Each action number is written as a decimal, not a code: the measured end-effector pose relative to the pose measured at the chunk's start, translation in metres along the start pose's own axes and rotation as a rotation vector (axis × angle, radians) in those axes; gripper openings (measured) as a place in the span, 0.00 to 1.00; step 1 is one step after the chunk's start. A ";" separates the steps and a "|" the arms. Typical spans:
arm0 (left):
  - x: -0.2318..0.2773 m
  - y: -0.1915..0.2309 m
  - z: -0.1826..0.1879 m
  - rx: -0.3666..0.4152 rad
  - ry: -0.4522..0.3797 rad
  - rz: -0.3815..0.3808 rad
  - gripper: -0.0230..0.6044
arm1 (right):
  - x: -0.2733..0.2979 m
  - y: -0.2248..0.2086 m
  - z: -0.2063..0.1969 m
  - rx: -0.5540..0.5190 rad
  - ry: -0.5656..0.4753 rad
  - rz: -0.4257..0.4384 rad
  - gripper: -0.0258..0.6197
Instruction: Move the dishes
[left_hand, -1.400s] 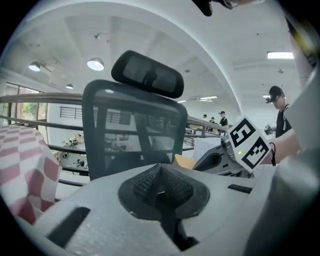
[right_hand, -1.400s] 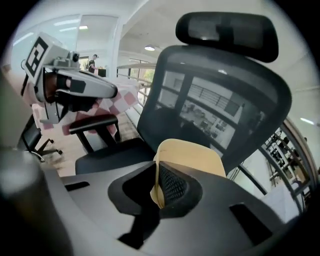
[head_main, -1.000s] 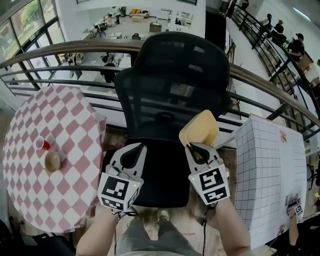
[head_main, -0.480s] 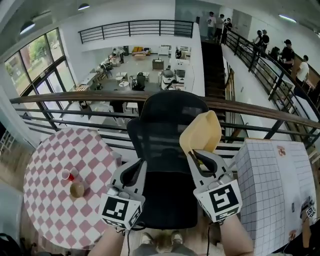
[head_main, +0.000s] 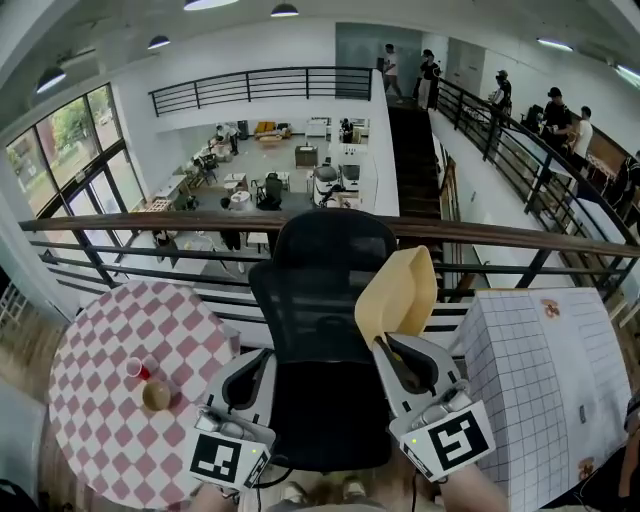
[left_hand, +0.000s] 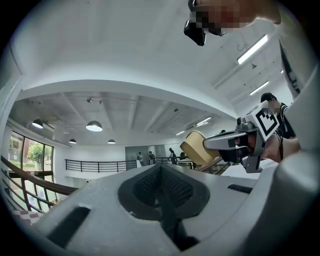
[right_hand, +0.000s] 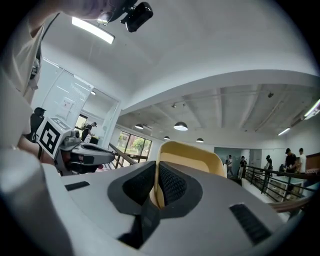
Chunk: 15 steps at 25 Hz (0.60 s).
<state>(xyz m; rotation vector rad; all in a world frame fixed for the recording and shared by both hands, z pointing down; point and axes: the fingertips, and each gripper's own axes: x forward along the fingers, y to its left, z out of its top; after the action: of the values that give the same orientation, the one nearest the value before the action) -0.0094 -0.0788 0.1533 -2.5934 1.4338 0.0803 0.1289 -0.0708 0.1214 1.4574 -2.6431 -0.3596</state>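
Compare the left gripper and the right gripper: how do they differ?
The right gripper is shut on the rim of a yellow dish; the left gripper is shut on nothing. The left gripper is nearer the checked table; the right gripper, the white gridded table. Both are grey, with marker cubes.

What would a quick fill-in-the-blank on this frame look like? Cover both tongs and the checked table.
1. The dish clamped by its rim in the right tongs is coloured ____.
2. The left tongs are shut and hold ____.
3. On the checked table, beside the brown bowl, stands a red ____.

Missing words: yellow; nothing; cup.
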 end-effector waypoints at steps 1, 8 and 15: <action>-0.005 -0.003 -0.001 -0.004 0.001 -0.003 0.06 | -0.005 0.006 0.000 0.006 0.000 0.011 0.09; -0.036 -0.013 -0.009 -0.005 0.017 0.002 0.06 | -0.018 0.045 -0.006 0.045 0.010 0.068 0.09; -0.041 -0.017 -0.011 -0.035 0.060 -0.007 0.06 | -0.016 0.044 -0.022 -0.011 0.051 0.042 0.09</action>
<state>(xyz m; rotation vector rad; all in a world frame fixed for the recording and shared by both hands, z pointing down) -0.0177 -0.0375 0.1721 -2.6501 1.4549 0.0272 0.1060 -0.0379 0.1544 1.3860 -2.6231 -0.3288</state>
